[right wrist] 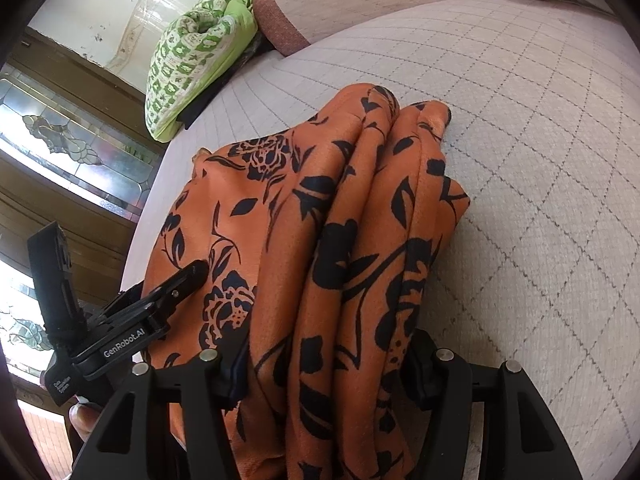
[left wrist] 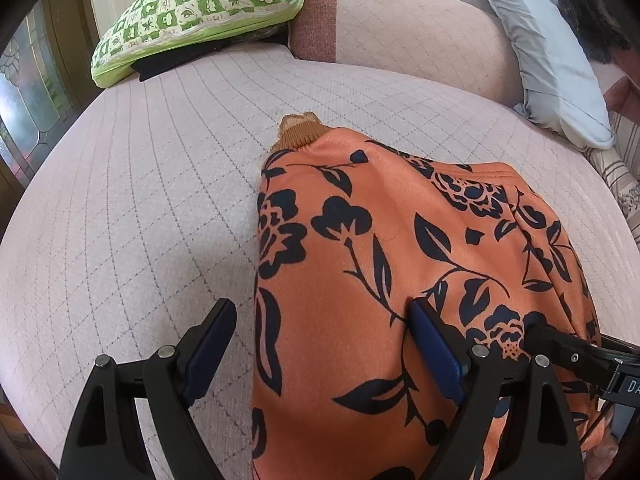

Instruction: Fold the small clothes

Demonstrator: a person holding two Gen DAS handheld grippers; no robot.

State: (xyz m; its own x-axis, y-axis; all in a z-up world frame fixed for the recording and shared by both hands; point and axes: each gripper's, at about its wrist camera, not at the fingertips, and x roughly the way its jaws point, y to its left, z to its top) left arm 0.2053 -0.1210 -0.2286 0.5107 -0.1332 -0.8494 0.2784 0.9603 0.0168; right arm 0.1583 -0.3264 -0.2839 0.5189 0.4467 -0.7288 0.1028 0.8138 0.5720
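- An orange floral garment (left wrist: pixel 360 260) lies bunched on a pale quilted sofa (left wrist: pixel 140 200), its brown ribbed collar (left wrist: pixel 298 132) pointing toward the backrest.
- The left gripper (left wrist: pixel 324 356) stands with its fingers (left wrist: pixel 208 344) wide; the garment's left edge runs between them, one finger on bare sofa, the other on the cloth, and neither is pressing on it.
- The right gripper (right wrist: pixel 328 372) straddles a thick bundle of folds, fingers (right wrist: pixel 236 376) part-way apart. The cloth fills the gap, but whether the pads pinch it or merely flank it cannot be told from here.
- The left gripper's tip also shows in the right wrist view, resting on the fabric just beside the right one.
- Risk, as judged: the cloth looks slick and is stacked in loose ridges, so closing on only the top layers would lift part of the garment and let the rest sag, undoing any fold.
- Working so near each other, the two grippers could collide or snag the same ridge.
- A green patterned quilt (left wrist: pixel 192 12) and a grey pillow (left wrist: pixel 560 68) sit well apart, out of the way.
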